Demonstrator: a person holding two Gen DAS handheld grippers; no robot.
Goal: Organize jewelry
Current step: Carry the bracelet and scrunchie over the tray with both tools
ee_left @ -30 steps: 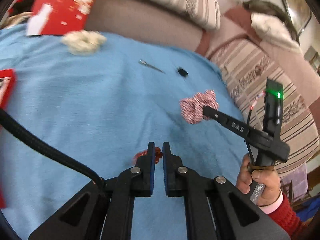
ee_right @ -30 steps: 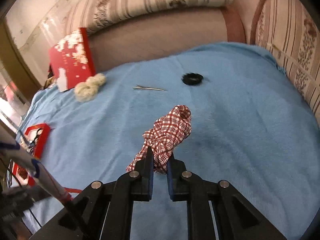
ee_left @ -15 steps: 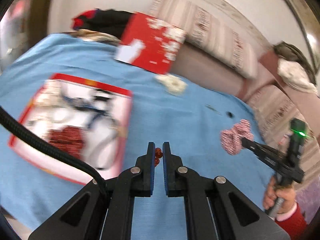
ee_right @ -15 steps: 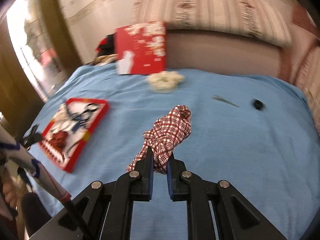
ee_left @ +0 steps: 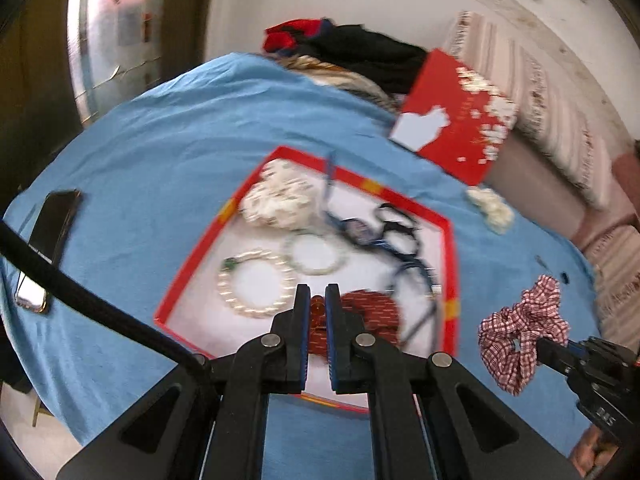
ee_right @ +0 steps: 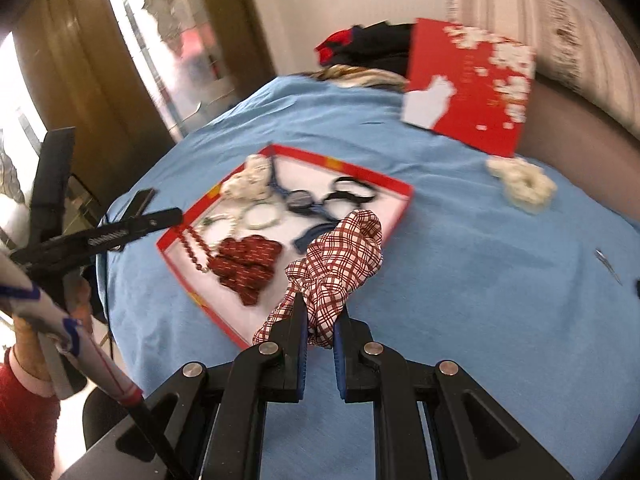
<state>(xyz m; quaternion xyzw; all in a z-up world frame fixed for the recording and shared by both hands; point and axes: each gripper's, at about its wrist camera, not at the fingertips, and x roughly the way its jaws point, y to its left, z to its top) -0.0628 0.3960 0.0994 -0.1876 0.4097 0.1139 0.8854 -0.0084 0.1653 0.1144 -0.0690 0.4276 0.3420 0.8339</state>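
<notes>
My left gripper [ee_left: 317,300] is shut on a red bead bracelet [ee_left: 317,305], which hangs as a red bead strand [ee_right: 195,247] over the red-rimmed tray's [ee_left: 188,270] near corner. My right gripper [ee_right: 320,312] is shut on a red-and-white checked scrunchie [ee_right: 340,264], held above the blue cloth just right of the tray [ee_right: 404,200]; it also shows in the left wrist view [ee_left: 524,328]. The tray holds pearl bracelets [ee_left: 256,284], a white scrunchie [ee_left: 280,200], blue cords and a dark red scrunchie [ee_right: 248,264].
A red box lid [ee_right: 472,84] leans against the striped sofa back. A cream scrunchie [ee_right: 520,182], a metal hair clip [ee_right: 608,266] and a small black item [ee_left: 565,278] lie on the blue cloth. A phone [ee_left: 48,240] lies at the left edge.
Both grippers have swung left from the cloth's right side to the tray, carrying the bead bracelet and the checked scrunchie. The tray now lies right under them.
</notes>
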